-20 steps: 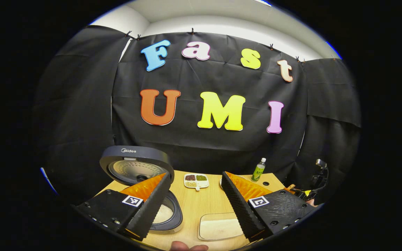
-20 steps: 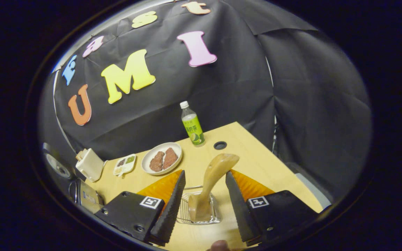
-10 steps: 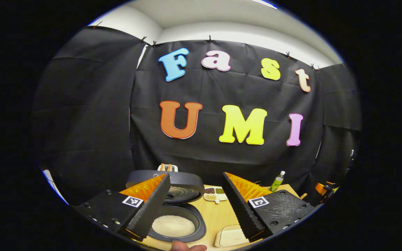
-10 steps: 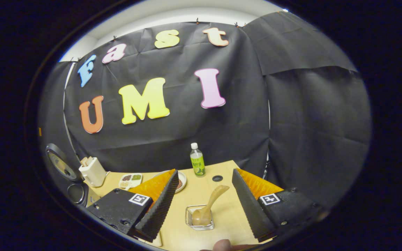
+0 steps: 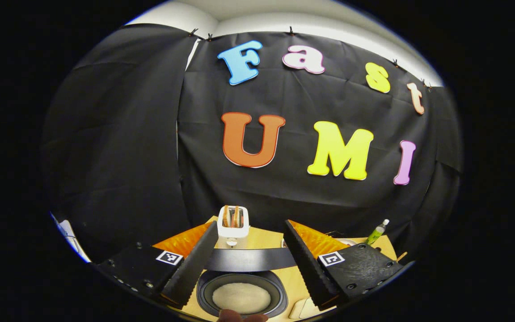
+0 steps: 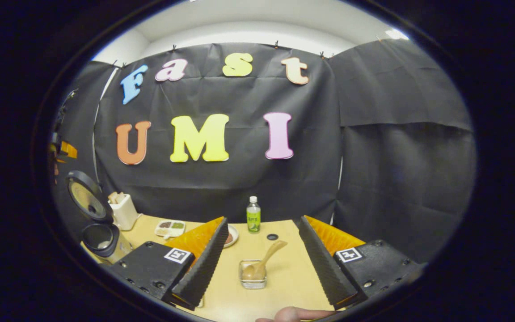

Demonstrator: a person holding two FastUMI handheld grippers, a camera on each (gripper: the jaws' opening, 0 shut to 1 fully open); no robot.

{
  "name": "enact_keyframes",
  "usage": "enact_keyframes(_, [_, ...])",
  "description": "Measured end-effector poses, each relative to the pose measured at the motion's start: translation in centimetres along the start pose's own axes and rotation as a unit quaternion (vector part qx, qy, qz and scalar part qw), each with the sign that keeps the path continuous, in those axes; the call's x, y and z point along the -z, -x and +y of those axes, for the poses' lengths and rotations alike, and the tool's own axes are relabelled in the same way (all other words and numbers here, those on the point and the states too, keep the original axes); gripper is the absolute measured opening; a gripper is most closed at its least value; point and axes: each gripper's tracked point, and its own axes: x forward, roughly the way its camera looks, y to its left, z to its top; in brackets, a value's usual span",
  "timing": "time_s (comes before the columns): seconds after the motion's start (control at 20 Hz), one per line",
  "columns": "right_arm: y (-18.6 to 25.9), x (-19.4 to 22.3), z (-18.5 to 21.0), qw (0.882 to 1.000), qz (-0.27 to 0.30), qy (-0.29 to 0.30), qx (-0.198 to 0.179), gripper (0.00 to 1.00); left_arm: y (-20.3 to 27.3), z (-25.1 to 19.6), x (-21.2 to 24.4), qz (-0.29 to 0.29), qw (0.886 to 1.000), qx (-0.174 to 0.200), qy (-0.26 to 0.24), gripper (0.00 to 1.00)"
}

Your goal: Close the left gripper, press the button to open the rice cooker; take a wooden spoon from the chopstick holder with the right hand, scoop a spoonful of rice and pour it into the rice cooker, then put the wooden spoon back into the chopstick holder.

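The rice cooker [image 5: 241, 286] stands open under my left gripper [image 5: 251, 223]. Its lid [image 5: 248, 259] is raised and seen edge-on, and white rice lies in the pot. The left gripper is open and holds nothing. In the right gripper view the same cooker [image 6: 99, 232] is at the far left with its lid up. The wooden spoon [image 6: 266, 258] leans in the small clear chopstick holder [image 6: 253, 279] on the table. My right gripper [image 6: 263, 219] is open, back from the holder, touching nothing.
A white toaster [image 5: 233, 223] with toast stands behind the cooker. A green bottle [image 6: 253, 215], a plate [image 6: 231, 236], a divided dish [image 6: 171, 228] and a cable hole [image 6: 272, 236] sit toward the back of the wooden table [image 6: 284, 277]. A container corner [image 5: 301, 308] lies right of the cooker.
My right gripper has pulled back and levelled, leaving the spoon in the holder. My left gripper has swung left to face over the open cooker, with the toaster now behind it.
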Motion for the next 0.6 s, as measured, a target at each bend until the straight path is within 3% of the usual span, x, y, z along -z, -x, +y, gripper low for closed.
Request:
enact_keyframes(0.05, [1.0, 0.2, -0.4, 1.0, 0.003, 0.002, 0.008, 0.94, -0.8, 0.1, 0.0, 0.004, 1.0, -0.002, -0.002, 0.95])
enact_keyframes(0.1, [1.8, 0.4, -1.0, 1.0, 0.004, -0.001, 0.015, 1.0, -1.5, 0.3, -0.1, 0.004, 1.0, -0.002, -0.001, 0.95])
enact_keyframes(0.15, [2.5, 0.5, -1.3, 1.0, 0.006, -0.008, 0.021, 0.94, -2.1, 0.2, 0.1, 0.01, 1.0, 0.002, 0.003, 0.95])
enact_keyframes(0.2, [3.2, 1.0, -1.4, 1.0, 0.011, -0.014, 0.025, 1.0, -2.7, 0.2, 0.4, 0.018, 1.0, 0.006, 0.007, 0.95])
enact_keyframes(0.35, [4.6, 1.4, -1.6, 0.999, 0.015, -0.02, 0.038, 1.0, -3.9, 1.1, 1.6, 0.043, 0.999, -0.001, 0.004, 0.95])
enact_keyframes(0.4, [4.8, 1.5, -1.5, 0.999, 0.015, -0.019, 0.04, 0.94, -4.0, 1.3, 2.2, 0.052, 0.999, -0.006, 0.003, 0.95])
enact_keyframes(0.6, [5.3, 1.6, -0.1, 0.999, 0.017, -0.026, 0.035, 1.0, -3.0, 1.2, 4.2, 0.089, 0.996, -0.01, -0.005, 0.95])
